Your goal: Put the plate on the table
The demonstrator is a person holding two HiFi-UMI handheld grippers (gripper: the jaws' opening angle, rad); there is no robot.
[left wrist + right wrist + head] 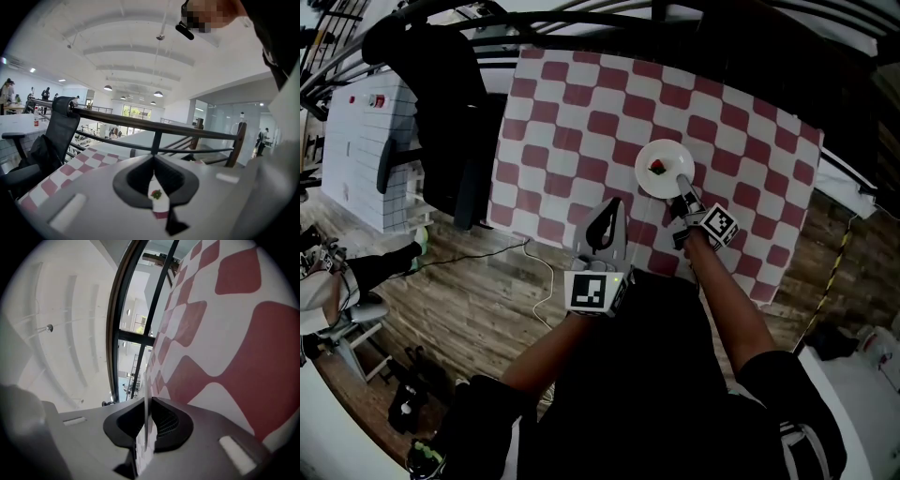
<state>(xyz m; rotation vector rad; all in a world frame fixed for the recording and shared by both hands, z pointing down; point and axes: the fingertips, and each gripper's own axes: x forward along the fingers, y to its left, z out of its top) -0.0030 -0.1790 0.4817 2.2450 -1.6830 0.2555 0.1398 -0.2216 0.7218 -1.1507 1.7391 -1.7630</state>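
The table (581, 103) fills the middle of the head view. The plate (664, 150) lies level over the table's near right part; whether it touches the table cannot be told. A bit of food (657, 168) sits on the plate's middle. The right gripper (682, 182) reaches in over the table's near edge and grips the plate's near rim. The left gripper (610, 208) hangs over the table's near edge, left of the plate and apart from it. A chair (455, 112) stands against the table's left side. A railing (154, 127) runs behind its far edge. A cable (546, 281) lies on the floor (487, 300) before its near left corner.
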